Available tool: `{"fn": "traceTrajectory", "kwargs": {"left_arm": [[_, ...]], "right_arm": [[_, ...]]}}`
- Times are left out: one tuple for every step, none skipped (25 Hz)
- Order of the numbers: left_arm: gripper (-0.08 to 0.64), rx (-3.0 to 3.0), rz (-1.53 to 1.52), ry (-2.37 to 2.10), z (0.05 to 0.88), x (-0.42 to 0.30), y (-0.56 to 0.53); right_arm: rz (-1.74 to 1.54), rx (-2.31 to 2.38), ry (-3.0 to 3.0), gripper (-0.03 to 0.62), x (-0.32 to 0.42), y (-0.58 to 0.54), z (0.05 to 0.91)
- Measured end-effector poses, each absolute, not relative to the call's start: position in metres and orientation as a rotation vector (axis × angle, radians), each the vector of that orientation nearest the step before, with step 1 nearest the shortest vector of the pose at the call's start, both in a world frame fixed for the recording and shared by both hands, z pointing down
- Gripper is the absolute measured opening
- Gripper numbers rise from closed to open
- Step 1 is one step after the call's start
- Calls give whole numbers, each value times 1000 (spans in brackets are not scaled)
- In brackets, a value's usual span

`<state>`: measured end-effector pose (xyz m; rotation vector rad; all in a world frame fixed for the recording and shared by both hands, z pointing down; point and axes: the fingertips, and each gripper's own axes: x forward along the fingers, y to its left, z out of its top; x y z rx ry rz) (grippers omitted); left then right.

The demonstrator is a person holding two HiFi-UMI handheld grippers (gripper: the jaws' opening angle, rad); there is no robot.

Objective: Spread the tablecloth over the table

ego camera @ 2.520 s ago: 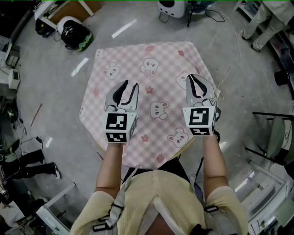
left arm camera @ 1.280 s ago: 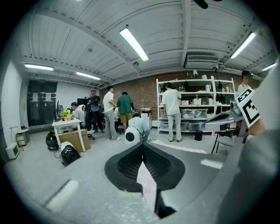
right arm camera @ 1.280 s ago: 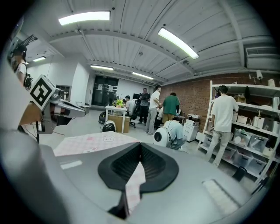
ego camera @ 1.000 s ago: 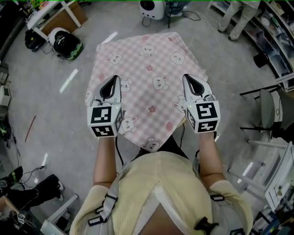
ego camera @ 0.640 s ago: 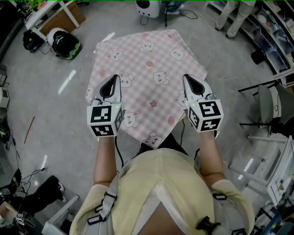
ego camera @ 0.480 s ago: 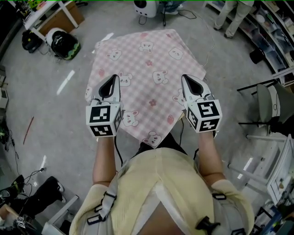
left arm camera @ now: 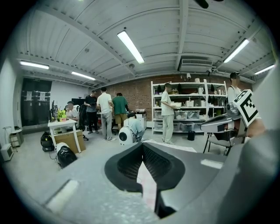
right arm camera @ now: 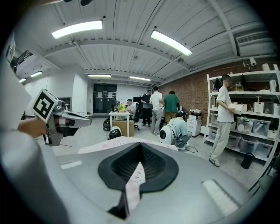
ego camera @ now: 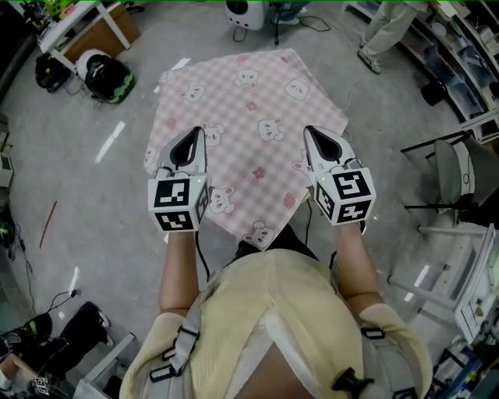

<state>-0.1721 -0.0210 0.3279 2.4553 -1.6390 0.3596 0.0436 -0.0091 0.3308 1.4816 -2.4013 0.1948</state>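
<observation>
A pink checked tablecloth (ego camera: pixel 249 109) with bunny prints lies stretched out in front of me, and the table under it is hidden. My left gripper (ego camera: pixel 196 132) is shut on the tablecloth's left edge. My right gripper (ego camera: pixel 310 131) is shut on its right edge. In the left gripper view a strip of the pink tablecloth (left arm camera: pixel 148 186) runs out from the closed left gripper (left arm camera: pixel 142 148). The right gripper view shows the same: a pink fold of tablecloth (right arm camera: pixel 132 186) pinched in the right gripper (right arm camera: pixel 140 148). The cloth's near corner (ego camera: pixel 257 234) hangs toward my body.
A white round machine (ego camera: pixel 243 11) stands beyond the cloth's far edge. A black and white helmet-like object (ego camera: pixel 105 74) lies on the floor at far left. A dark chair (ego camera: pixel 456 175) stands at right. Several people (left arm camera: pixel 105 116) stand by shelves (left arm camera: pixel 192 109) at the back.
In the earliest frame both grippers stood open above the cloth. Over the last second both stay shut on its edges, and the right one has shifted slightly inward.
</observation>
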Motion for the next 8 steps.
{"fn": "traceTrajectory", "kwargs": {"left_arm": [[3,2456,356,-1638,327,-172,-21],[3,2456,355,-1636,326,-172,-22],[3,2455,355,-1634,327,-172,-23],[3,2455,357,-1632,327,-172,-24],[3,2454,359,-1629,328,-172,-25],[3,2453,361,-1627,329,-172,-26],[3,2453,363,-1625,330,-172,-27],[3,2453,365,-1623,331,-172,-28]], "right_arm": [[195,1480,-2401,3,43,-9,330],[196,1479,-2401,3,42,-10,330],[198,1478,-2400,3,42,-11,330],[201,1476,-2400,3,41,-12,331],[203,1474,-2401,3,41,-13,332],[205,1472,-2402,3,40,-14,333],[206,1470,-2402,3,40,-15,333],[207,1468,-2403,3,39,-16,334]]}}
